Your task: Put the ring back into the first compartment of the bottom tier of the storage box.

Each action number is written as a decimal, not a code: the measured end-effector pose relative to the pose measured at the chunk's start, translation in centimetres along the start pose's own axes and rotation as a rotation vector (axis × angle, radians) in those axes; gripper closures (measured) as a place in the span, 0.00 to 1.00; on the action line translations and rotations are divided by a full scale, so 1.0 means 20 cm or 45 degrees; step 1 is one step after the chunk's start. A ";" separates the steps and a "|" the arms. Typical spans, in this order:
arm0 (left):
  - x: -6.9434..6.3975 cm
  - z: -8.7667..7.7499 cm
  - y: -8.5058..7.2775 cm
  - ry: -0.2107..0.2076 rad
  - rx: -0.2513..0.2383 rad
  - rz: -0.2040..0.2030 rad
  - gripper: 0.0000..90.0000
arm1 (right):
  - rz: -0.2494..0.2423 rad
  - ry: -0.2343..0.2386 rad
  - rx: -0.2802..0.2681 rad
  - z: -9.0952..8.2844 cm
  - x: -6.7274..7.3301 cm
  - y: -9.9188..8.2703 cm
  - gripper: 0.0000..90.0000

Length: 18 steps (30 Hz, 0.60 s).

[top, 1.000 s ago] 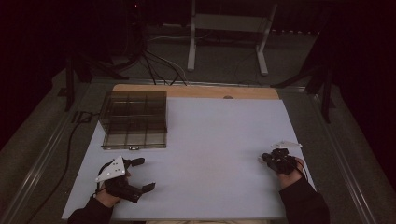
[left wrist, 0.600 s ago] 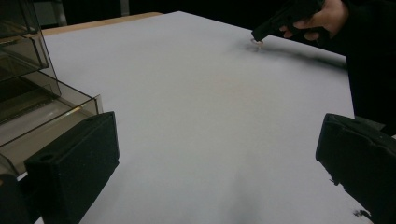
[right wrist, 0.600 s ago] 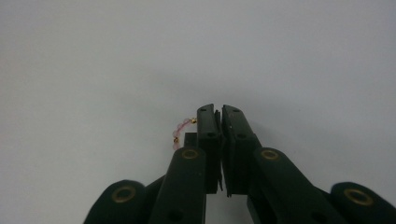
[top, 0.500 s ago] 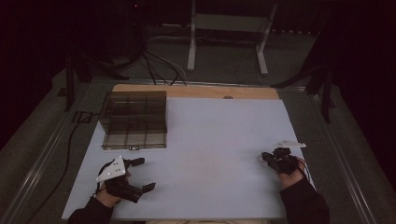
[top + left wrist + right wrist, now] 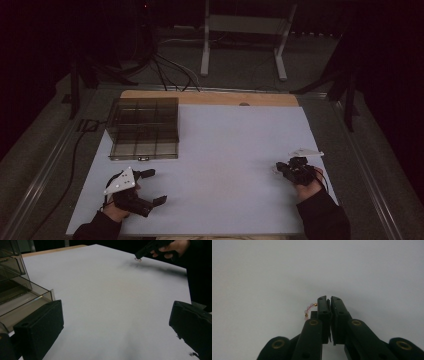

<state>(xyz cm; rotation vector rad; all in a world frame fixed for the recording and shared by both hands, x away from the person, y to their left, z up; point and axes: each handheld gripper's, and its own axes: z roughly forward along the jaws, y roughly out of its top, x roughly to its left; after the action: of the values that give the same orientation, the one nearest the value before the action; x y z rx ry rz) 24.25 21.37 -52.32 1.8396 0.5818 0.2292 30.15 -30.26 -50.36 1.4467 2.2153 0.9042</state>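
Right hand-held gripper [image 5: 330, 300] near the surface's [image 5: 230, 150] right edge, jaws pinching a pink beaded bracelet [image 5: 308, 310], left hand-held gripper [image 5: 151, 186] spread wide near the front-left corner, smoky compartment box [image 5: 144, 128] at the back-left

mat centre [image 5: 230, 165]: open | obstacle: clear box [image 5: 144, 128], far-left

Recording bench in a dimly lit lab or studio space.
A table [image 5: 240, 145] covered by a plain white sheet stands on grey carpeted floor [image 5: 45, 165]; black cables [image 5: 165, 70] trail across the floor behind it, beside a white metal stand [image 5: 245, 35]. The surroundings are dark.
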 end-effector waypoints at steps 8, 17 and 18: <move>0.00 0.00 0.00 -0.003 0.001 0.004 0.01 | -0.006 0.031 -0.003 0.01 0.03 0.02 0.97; 0.00 0.00 0.00 -0.004 0.001 0.009 0.01 | -0.026 0.068 0.004 0.03 0.06 0.05 0.97; 0.00 0.00 0.00 -0.004 -0.001 0.007 0.01 | -0.036 0.069 0.006 0.03 0.07 0.06 0.97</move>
<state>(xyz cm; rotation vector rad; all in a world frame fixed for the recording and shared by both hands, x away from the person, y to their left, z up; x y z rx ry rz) 24.21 21.32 -52.31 1.8409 0.5739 0.2300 30.70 -28.43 -49.90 1.4056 2.2723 0.9404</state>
